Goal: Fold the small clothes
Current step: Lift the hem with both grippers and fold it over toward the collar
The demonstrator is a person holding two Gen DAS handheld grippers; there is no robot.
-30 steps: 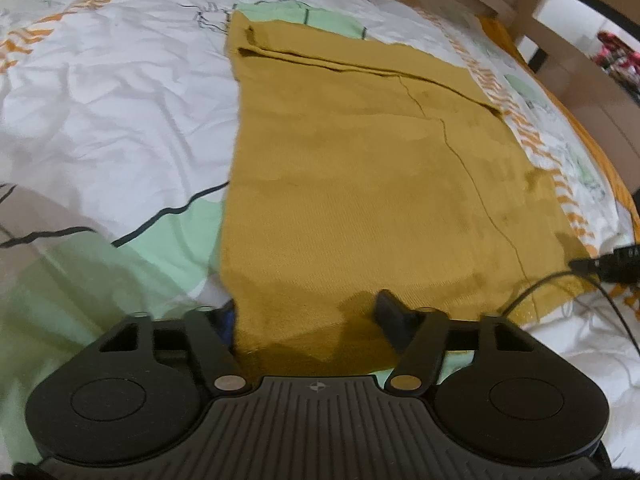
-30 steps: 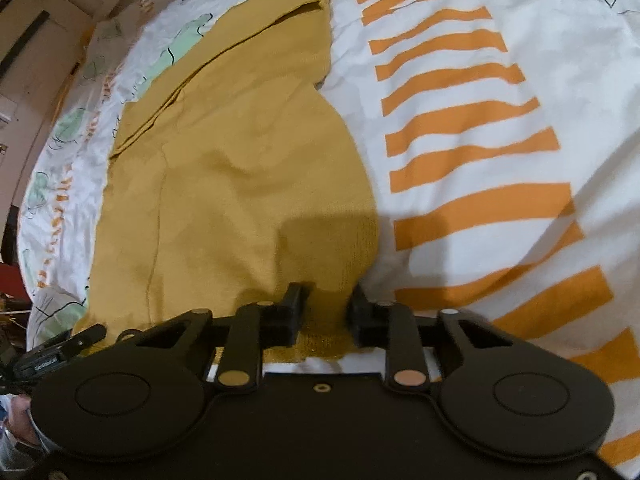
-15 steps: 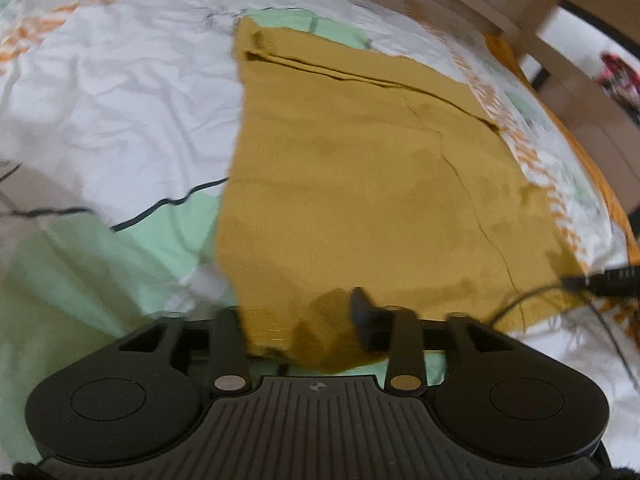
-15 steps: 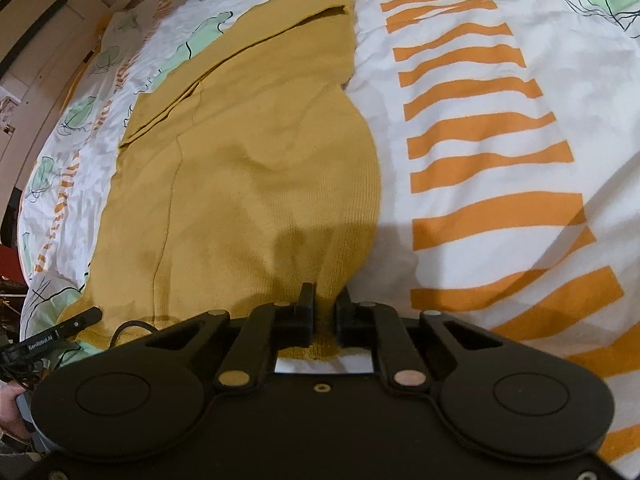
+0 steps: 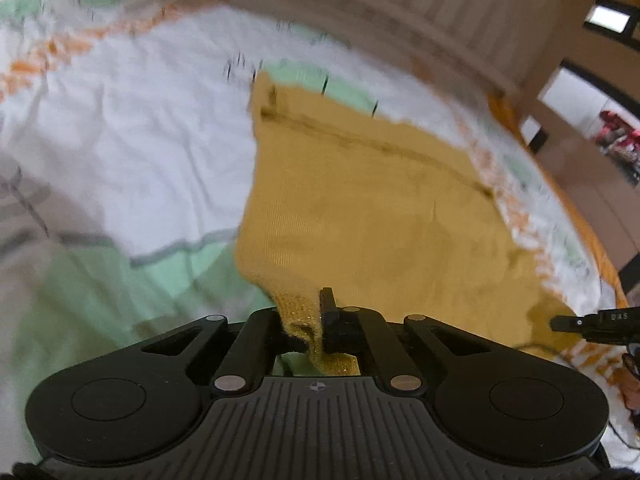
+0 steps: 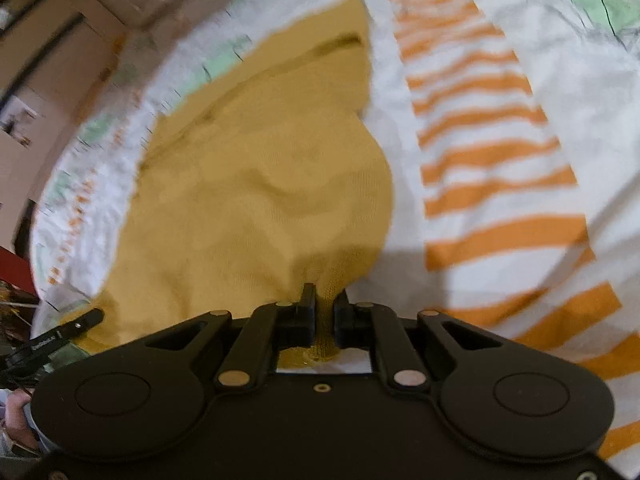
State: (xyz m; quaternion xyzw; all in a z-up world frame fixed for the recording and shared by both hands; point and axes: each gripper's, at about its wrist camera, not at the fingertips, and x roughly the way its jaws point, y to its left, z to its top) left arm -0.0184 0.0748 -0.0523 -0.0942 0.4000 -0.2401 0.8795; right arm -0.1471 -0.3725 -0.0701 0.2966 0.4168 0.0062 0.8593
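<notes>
A mustard-yellow knit garment (image 5: 360, 208) lies spread on the bed, folded over along its far edge. My left gripper (image 5: 304, 320) is shut on its near left corner and lifts that corner off the sheet. My right gripper (image 6: 324, 312) is shut on the garment's (image 6: 256, 200) near right corner, also raised, so the cloth bulges up between them. The other gripper's black tip shows at the right edge of the left wrist view (image 5: 592, 322) and at the lower left of the right wrist view (image 6: 60, 334).
The bed sheet (image 5: 120, 140) is white with green leaf shapes and orange stripes (image 6: 500, 184). A wooden headboard (image 5: 400, 12) runs along the far side. A doorway and furniture (image 5: 580, 92) stand beyond the bed's right edge.
Both grippers have closed on the garment's near corners and risen, lifting the near edge off the sheet. Both views are now motion-blurred.
</notes>
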